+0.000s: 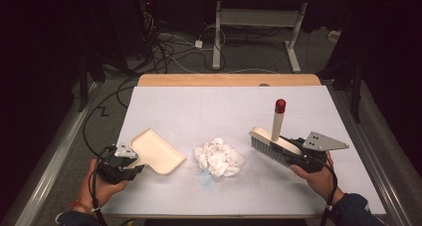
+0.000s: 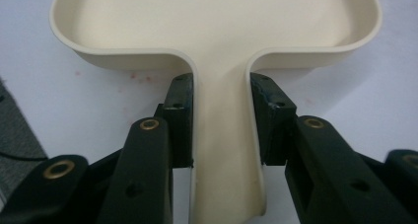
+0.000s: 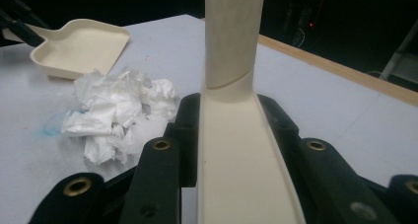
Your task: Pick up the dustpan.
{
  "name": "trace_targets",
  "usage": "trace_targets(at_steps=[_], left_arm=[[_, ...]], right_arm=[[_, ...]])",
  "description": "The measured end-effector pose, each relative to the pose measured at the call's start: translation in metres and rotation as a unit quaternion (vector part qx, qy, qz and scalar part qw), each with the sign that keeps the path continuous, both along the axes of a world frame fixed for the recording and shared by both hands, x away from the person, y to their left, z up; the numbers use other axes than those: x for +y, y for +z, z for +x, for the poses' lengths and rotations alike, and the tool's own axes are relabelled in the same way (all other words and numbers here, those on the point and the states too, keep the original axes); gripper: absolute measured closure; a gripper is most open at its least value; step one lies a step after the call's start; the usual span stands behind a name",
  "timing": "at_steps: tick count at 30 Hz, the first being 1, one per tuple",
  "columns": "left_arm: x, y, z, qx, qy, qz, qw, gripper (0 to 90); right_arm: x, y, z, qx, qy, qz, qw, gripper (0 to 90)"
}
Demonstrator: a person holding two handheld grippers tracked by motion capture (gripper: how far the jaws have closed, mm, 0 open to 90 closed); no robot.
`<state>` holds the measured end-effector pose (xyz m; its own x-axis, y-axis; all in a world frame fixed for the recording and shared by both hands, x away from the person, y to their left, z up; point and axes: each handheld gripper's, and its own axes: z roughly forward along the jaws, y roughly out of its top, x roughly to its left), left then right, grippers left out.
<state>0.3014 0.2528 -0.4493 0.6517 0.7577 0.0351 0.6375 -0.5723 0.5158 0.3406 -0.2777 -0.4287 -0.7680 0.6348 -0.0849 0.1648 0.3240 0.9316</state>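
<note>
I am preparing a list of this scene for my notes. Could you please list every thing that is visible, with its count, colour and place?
dustpan: 1, cream, left part of the table, handle held by the left gripper
crumpled tissue: 1 heap, white, table middle, between dustpan and brush
brush: 1, cream with grey bristles and a red-tipped handle, right part of the table, held by the right gripper
blue stain: 1, pale blue, beside the tissue
table: 1, white top with a wooden far edge
left gripper: 1, black, shut on the dustpan handle
right gripper: 1, black, shut on the brush
</note>
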Motion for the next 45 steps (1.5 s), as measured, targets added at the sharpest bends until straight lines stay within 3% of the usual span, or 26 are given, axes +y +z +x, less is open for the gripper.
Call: trace_targets(at_steps=[5,12,17,23,30,39,45], left_arm=[[-0.007,0.002,-0.003,0.012,-0.030,0.009,0.9994,62.6],[-0.019,0.008,-0.010,0.027,-0.078,0.022,0.9963,62.6],[-0.031,0.010,-0.015,0.030,-0.109,0.034,0.9930,62.5],[-0.042,0.010,-0.015,0.033,-0.127,0.039,0.9906,62.5],[-0.055,0.008,-0.012,0.040,-0.137,0.045,0.9887,62.5],[-0.072,0.008,-0.007,0.044,-0.145,0.044,0.9875,62.5],[-0.078,0.008,-0.004,0.040,-0.139,0.038,0.9887,62.4]], right_arm=[[-0.002,-0.006,0.004,0.015,-0.004,-0.002,0.9999,68.0],[-0.004,-0.008,0.006,0.028,-0.012,-0.010,0.9995,67.9],[-0.003,-0.012,0.010,0.075,-0.027,-0.029,0.9964,67.9],[0.002,-0.008,0.010,0.088,-0.026,-0.048,0.9946,68.0],[0.017,-0.009,0.016,0.088,-0.039,-0.046,0.9943,68.0],[0.059,-0.017,0.016,0.064,-0.061,-0.049,0.9949,68.0],[0.075,-0.024,0.021,0.064,-0.079,-0.014,0.9947,68.0]])
